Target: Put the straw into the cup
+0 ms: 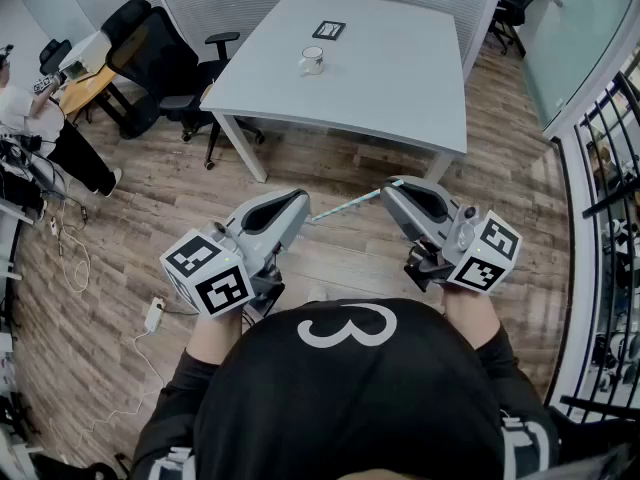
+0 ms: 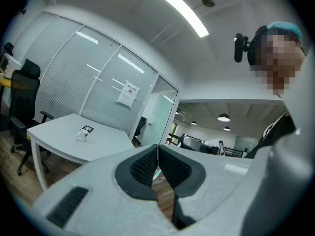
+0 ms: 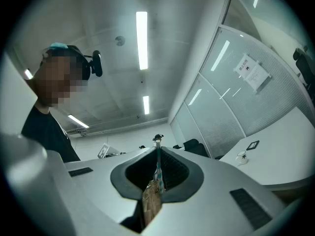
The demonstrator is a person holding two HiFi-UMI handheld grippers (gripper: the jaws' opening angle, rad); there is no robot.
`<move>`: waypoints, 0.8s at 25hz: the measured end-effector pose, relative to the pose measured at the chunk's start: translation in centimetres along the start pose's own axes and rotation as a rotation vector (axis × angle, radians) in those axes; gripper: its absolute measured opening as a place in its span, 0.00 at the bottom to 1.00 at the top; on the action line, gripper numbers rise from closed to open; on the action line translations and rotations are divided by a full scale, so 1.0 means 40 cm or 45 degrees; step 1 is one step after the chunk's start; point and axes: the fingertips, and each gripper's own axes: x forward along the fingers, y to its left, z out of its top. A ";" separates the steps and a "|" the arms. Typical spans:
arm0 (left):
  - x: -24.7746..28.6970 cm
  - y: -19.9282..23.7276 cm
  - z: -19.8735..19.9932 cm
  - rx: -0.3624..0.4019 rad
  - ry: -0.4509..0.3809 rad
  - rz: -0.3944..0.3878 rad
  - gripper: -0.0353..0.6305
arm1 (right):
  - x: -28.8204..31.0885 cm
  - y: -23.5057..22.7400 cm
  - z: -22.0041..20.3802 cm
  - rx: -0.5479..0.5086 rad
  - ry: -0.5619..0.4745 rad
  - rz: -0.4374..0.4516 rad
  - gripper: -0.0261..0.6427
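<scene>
A white cup (image 1: 312, 60) stands on the far white table (image 1: 400, 78); the left gripper view also shows the cup (image 2: 82, 135), and so does the right gripper view (image 3: 241, 156). My right gripper (image 1: 386, 194) is shut on a thin pale teal straw (image 1: 345, 207), which runs left from its tips. In the right gripper view the straw (image 3: 157, 161) sticks out past the pressed pads. My left gripper (image 1: 303, 214) is shut (image 2: 157, 149), its tips right at the straw's free end; a sliver of straw (image 2: 157, 171) shows behind its pads, and I cannot tell if they touch it. Both grippers hang over the wooden floor, well short of the table.
A black-and-white marker card (image 1: 328, 30) lies behind the cup. Black office chairs (image 1: 150, 58) stand left of the table, with a person (image 1: 40, 118) at a desk further left. Cables and a power strip (image 1: 153, 314) lie on the floor. A black railing (image 1: 610, 218) runs along the right.
</scene>
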 end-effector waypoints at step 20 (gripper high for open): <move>0.014 -0.129 -0.037 0.048 0.017 -0.018 0.08 | -0.131 0.055 0.020 -0.029 -0.046 -0.053 0.08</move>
